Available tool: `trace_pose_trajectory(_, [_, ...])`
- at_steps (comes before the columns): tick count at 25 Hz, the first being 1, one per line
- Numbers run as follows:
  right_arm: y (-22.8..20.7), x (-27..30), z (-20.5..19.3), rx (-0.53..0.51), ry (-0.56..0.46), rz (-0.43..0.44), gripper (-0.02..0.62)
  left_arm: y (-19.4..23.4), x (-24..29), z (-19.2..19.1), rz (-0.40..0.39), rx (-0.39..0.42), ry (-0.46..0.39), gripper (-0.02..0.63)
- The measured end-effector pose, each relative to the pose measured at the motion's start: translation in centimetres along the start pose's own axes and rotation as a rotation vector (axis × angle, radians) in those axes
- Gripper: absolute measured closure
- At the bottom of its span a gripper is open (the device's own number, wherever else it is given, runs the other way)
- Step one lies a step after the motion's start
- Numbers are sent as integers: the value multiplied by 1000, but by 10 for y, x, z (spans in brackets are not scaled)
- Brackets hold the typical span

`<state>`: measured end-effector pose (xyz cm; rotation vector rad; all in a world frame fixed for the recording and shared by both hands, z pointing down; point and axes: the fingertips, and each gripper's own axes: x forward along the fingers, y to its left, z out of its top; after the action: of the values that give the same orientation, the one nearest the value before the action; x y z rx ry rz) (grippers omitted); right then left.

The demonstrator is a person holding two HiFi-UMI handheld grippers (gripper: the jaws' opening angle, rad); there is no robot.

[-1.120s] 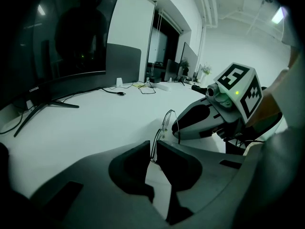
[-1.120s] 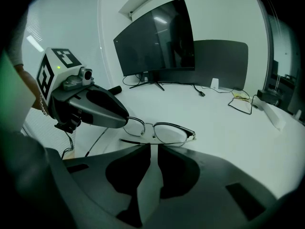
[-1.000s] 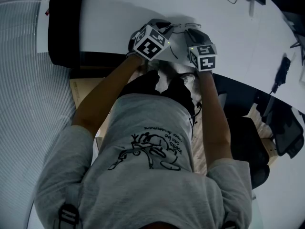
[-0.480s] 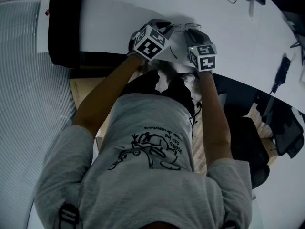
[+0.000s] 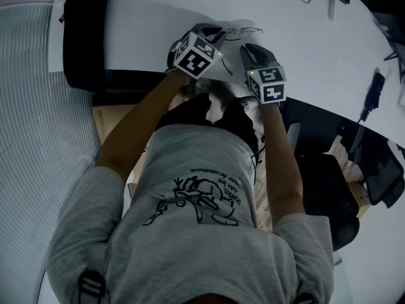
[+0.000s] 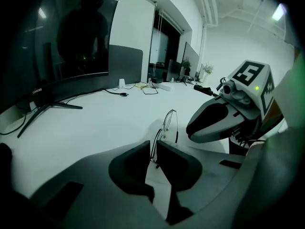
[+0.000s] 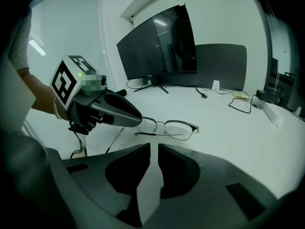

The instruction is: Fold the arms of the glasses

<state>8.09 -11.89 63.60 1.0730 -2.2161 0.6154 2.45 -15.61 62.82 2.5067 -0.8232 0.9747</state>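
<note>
Thin metal-rimmed glasses point(image 5: 243, 31) sit on the white table point(image 5: 145, 18), just beyond both grippers. My left gripper point(image 5: 215, 31) is shut on their left end; in the left gripper view the rim point(image 6: 169, 123) runs edge-on into the closed jaws point(image 6: 153, 149). The right gripper view shows the glasses point(image 7: 167, 127) from the front, with the left gripper point(image 7: 138, 119) at their left end and one thin arm point(image 7: 113, 140) slanting down from it. My right gripper point(image 7: 154, 149) hangs just short of the glasses, jaws all but together with nothing in the slit. It also shows in the head view point(image 5: 249, 48).
A black bag point(image 5: 85, 33) lies at the table's left end. A dark monitor point(image 7: 159, 44) and a grey panel point(image 7: 221, 63) stand at the far side, with cables point(image 7: 240, 101) near them. The table's near edge point(image 5: 139, 75) is right under my hands.
My right gripper has drawn back slightly toward the person. The left gripper and the glasses have stayed where they were.
</note>
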Motion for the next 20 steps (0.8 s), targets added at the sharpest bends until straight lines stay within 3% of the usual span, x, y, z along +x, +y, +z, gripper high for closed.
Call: trace_pose_trajectory(20, [60, -14, -19, -39, 4, 44, 385, 1, 0, 0, 14, 16, -1, 546])
